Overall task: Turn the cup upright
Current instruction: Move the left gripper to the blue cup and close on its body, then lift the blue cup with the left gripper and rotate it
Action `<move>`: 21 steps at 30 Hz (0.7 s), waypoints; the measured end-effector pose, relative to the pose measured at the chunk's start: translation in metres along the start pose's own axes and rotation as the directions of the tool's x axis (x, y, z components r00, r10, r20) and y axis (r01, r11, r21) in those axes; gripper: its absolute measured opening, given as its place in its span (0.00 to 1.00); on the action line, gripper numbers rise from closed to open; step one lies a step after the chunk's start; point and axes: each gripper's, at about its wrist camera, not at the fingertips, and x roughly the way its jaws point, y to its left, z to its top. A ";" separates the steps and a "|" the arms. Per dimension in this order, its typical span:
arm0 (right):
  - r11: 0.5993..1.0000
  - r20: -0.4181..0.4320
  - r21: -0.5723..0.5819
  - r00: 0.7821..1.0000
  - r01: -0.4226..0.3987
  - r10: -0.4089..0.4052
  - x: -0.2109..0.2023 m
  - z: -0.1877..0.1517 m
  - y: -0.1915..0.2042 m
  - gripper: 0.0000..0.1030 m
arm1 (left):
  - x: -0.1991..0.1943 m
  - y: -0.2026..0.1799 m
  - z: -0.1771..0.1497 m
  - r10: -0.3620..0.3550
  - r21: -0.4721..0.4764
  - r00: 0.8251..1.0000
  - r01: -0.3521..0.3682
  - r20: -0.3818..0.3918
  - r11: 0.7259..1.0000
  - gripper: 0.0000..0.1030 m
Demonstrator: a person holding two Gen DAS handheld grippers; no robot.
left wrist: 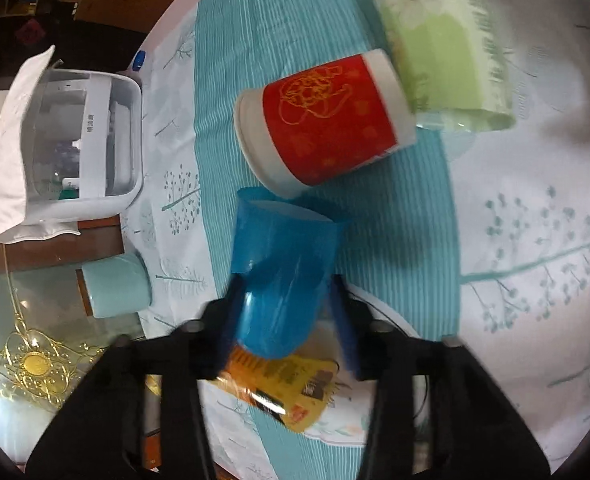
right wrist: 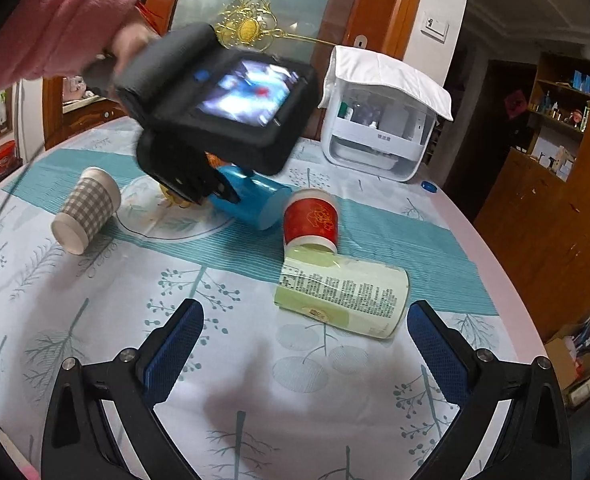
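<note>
We see a blue cup low in the middle of the left wrist view. The left gripper has its two fingers pressed on the cup's sides, so it is holding the cup. The cup is tipped over, with its open end facing up in the frame, toward a red cup. The red cup lies on its side just above the blue one. A green cup lies on its side at the upper right, touching the red cup. Under the blue cup, at the bottom of the frame, there is an orange cup — it is blurry.

In the right wrist view the right gripper sits at the bottom, and its fingers are spread wide with nothing between them. The green cup lies just past its fingers. A checked cup lies on its side at the left. A hand in a pink sleeve holds the left gripper at the upper left.

All the cups rest on a tablecloth with trees on it. A white box stands at the upper right — a cloth covers its top.
</note>
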 end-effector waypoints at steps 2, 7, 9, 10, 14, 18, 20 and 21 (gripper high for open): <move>1.000 0.009 -0.008 1.000 0.006 -0.006 -0.006 0.000 0.001 1.00 | 0.009 0.004 0.005 -0.004 -0.010 1.000 0.004 -0.005 1.000 0.59; 0.999 0.010 -0.004 0.999 0.036 -0.036 -0.019 0.001 -0.006 1.00 | 0.033 0.019 0.014 0.043 -0.052 0.999 -0.042 0.008 0.998 0.62; 0.999 -0.003 0.020 0.999 0.035 -0.035 -0.020 0.002 -0.012 1.00 | 0.040 0.025 0.016 0.053 -0.067 0.998 -0.052 0.014 0.996 0.62; 0.999 -0.008 0.029 0.999 0.034 -0.033 -0.020 0.002 -0.015 1.00 | 0.041 0.026 0.017 0.061 -0.075 0.998 -0.059 0.015 0.995 0.62; 0.996 -0.031 0.091 0.999 0.017 -0.014 -0.021 0.003 -0.028 1.00 | 0.042 0.024 0.015 0.098 -0.096 0.994 -0.093 0.043 0.991 0.62; 0.989 -0.036 0.148 0.999 0.006 -0.001 -0.023 0.005 -0.038 1.00 | 0.036 0.021 0.009 0.126 -0.169 0.991 -0.117 0.043 0.979 0.61; 0.985 -0.033 0.175 0.999 -0.004 0.010 -0.023 0.007 -0.043 1.00 | 0.030 0.019 0.006 0.131 -0.205 0.991 -0.120 0.042 0.971 0.61; 0.982 -0.032 0.186 0.999 -0.010 0.016 -0.023 0.007 -0.045 1.00 | 0.025 0.018 0.005 0.140 -0.228 0.989 -0.128 0.037 0.965 0.61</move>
